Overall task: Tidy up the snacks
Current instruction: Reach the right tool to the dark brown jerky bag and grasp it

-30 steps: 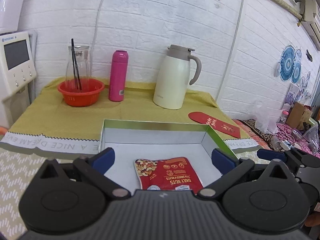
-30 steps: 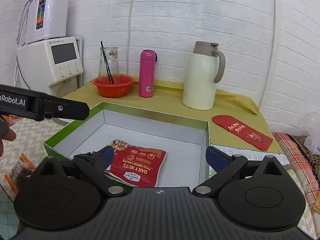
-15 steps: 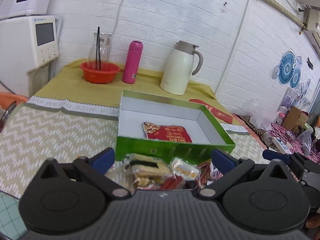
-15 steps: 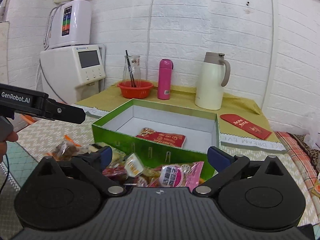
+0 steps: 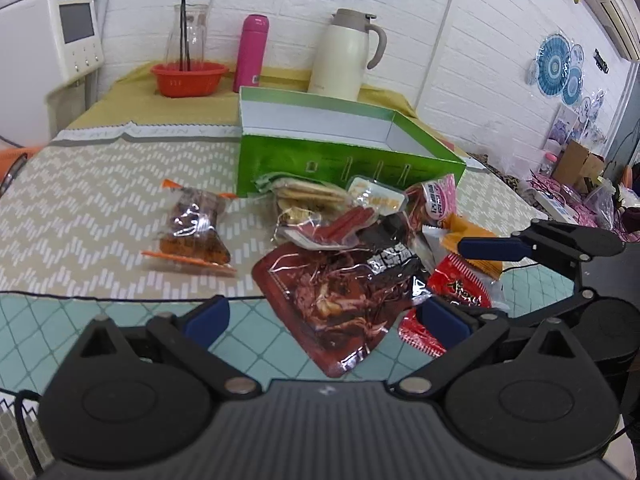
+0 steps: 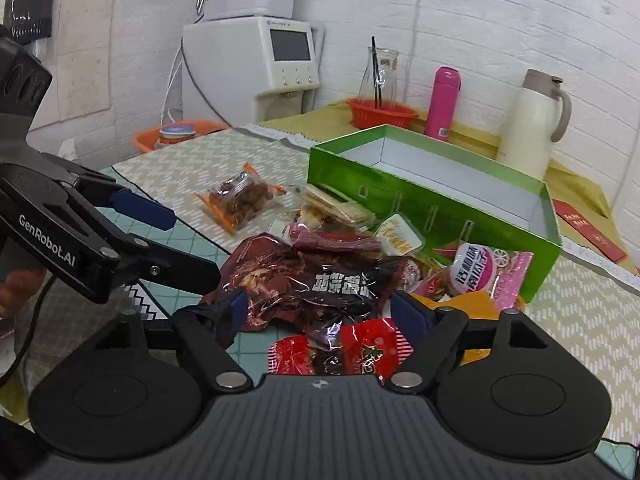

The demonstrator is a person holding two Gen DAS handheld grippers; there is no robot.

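A green box (image 5: 344,160) with a white inside stands open on the table; it also shows in the right wrist view (image 6: 440,204). A heap of snack packets lies in front of it. A large dark red packet (image 5: 340,292) lies nearest, also in the right wrist view (image 6: 304,276). A red packet (image 6: 352,352), a pink packet (image 6: 488,272) and a clear bag of brown snacks (image 5: 192,228) lie around it. My left gripper (image 5: 324,316) is open over the dark red packet. My right gripper (image 6: 320,312) is open over the red packet.
Behind the box stand a cream jug (image 5: 348,56), a pink bottle (image 5: 252,52) and a red bowl (image 5: 188,78) with a glass carafe. A white appliance (image 6: 264,60) stands at the left. A red envelope (image 6: 588,228) lies right of the box.
Both grippers have pulled back from the box and dropped low over the snack heap in front of it. The nuts packet inside the box is out of sight now.
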